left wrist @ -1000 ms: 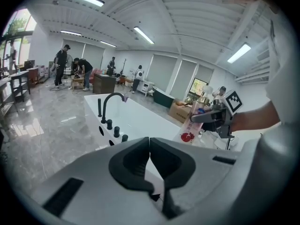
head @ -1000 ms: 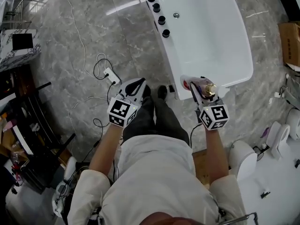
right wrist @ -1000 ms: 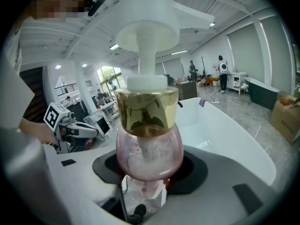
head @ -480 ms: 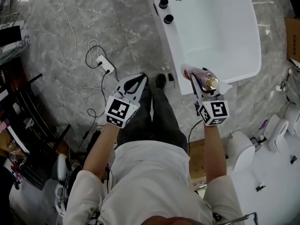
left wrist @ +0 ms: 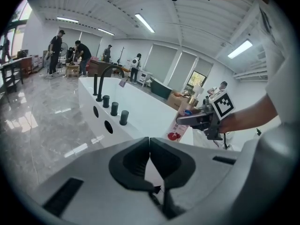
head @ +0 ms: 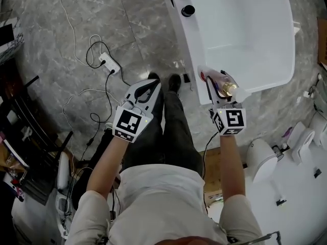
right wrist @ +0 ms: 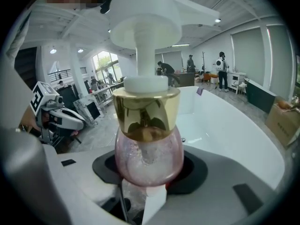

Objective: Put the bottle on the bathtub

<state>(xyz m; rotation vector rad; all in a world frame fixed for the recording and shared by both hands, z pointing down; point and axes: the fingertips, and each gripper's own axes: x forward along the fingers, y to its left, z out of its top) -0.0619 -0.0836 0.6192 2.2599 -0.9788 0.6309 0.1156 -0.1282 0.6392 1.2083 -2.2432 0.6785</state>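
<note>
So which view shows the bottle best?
The right gripper view: the bottle fills it, pink body, gold collar, white pump, clamped in the right gripper. The left gripper view shows it small, from the side. The head view shows it from above, at the bathtub's rim.

Bottle farther over bathtub rim

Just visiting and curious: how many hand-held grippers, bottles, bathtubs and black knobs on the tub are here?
Left hand-held gripper, right hand-held gripper: 2
Pink pump bottle with gold collar: 1
White oval bathtub: 1
Black round knobs: 3
Total: 7
</note>
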